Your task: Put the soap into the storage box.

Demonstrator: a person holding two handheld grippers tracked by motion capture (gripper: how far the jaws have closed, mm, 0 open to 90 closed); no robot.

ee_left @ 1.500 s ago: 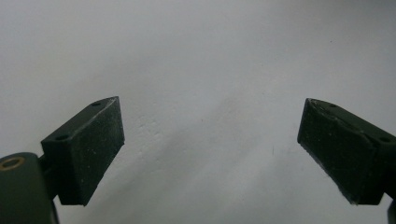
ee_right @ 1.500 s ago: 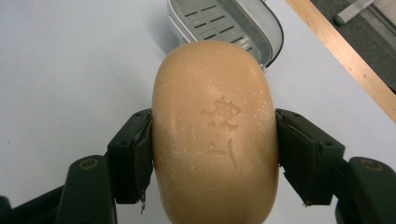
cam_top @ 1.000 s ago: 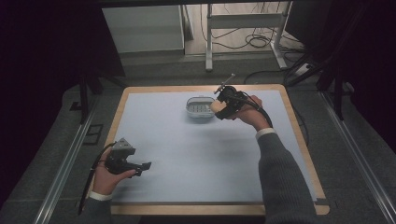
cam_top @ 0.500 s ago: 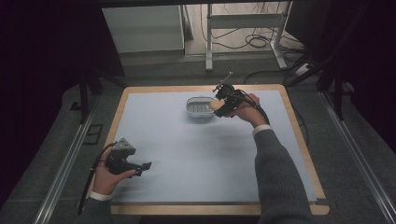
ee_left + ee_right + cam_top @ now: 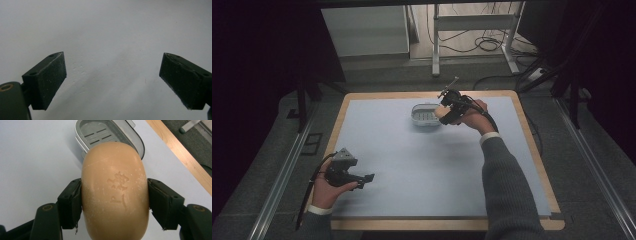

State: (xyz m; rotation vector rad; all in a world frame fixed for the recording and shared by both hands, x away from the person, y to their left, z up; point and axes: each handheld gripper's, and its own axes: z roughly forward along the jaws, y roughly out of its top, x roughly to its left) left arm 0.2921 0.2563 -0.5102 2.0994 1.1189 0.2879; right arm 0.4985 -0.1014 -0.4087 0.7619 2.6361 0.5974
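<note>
- Right tongs (image 5: 113, 197) clamped a tan soap bar (image 5: 115, 195) between both jaws, just above the grey soap dish (image 5: 100, 133).
- Left tongs (image 5: 112, 77) gaped wide, empty, over the near-left tabletop (image 5: 422, 160).

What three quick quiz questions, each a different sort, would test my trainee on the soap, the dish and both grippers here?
1. True or false: the right gripper is shut on the soap.
2. The soap dish is: A) holding the soap, B) holding no soap, C) upside down.
3. What is between the left gripper's jaws?

Key: 1 true; 2 B; 3 nothing, they stand open over the bare table.
</note>
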